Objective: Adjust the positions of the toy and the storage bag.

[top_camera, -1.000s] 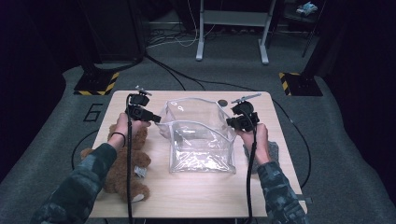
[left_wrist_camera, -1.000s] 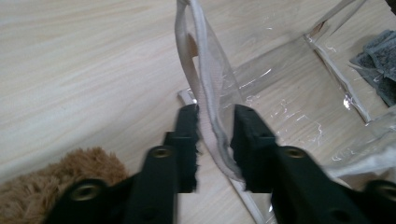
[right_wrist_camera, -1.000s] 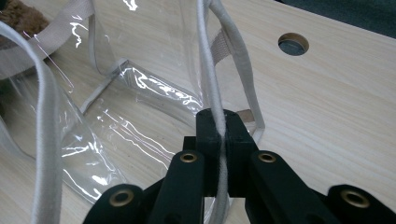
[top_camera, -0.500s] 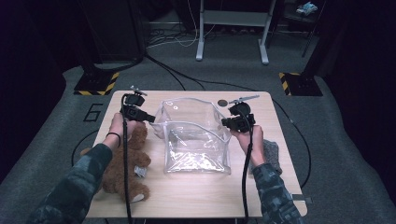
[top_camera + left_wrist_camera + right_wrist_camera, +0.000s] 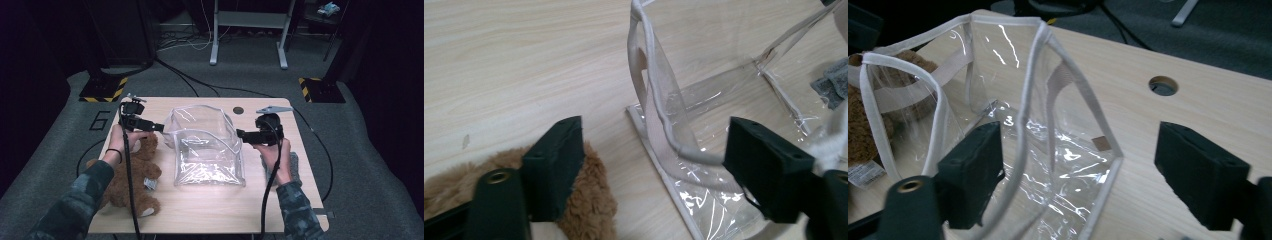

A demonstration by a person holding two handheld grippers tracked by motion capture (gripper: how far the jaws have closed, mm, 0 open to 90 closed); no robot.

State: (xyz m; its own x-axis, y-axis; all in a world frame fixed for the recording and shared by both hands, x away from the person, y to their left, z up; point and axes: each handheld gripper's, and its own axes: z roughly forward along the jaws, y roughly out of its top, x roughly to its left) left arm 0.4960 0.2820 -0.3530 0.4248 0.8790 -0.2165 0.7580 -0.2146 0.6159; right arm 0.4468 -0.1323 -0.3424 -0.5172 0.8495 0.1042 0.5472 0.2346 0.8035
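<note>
A clear plastic bag (image 5: 207, 145) with white trim stands on the wooden table (image 5: 210, 212), its mouth held wide. To its left lies a brown teddy bear (image 5: 131, 175). My left gripper (image 5: 160, 128) points at the bag's left rim and my right gripper (image 5: 239, 133) at its right rim. Both have just been opening, and the jaws stand apart. In the left gripper view the bag's trim (image 5: 651, 90) runs loose between the jaws of my left gripper (image 5: 659, 172), above the bear's fur (image 5: 591, 210). In the right gripper view the bag's corner (image 5: 1028, 115) rises between the spread jaws of my right gripper (image 5: 1085, 177).
A grey cloth (image 5: 296, 165) lies under the right hand near the table's right edge. A round hole (image 5: 238, 110) sits in the tabletop behind the bag. Dark floor, cables and metal stand legs (image 5: 247, 30) surround the table.
Both grippers were shut on the bag's rim, pulling its mouth apart. Now both have let go and drawn slightly outward, and the bag stays open.
</note>
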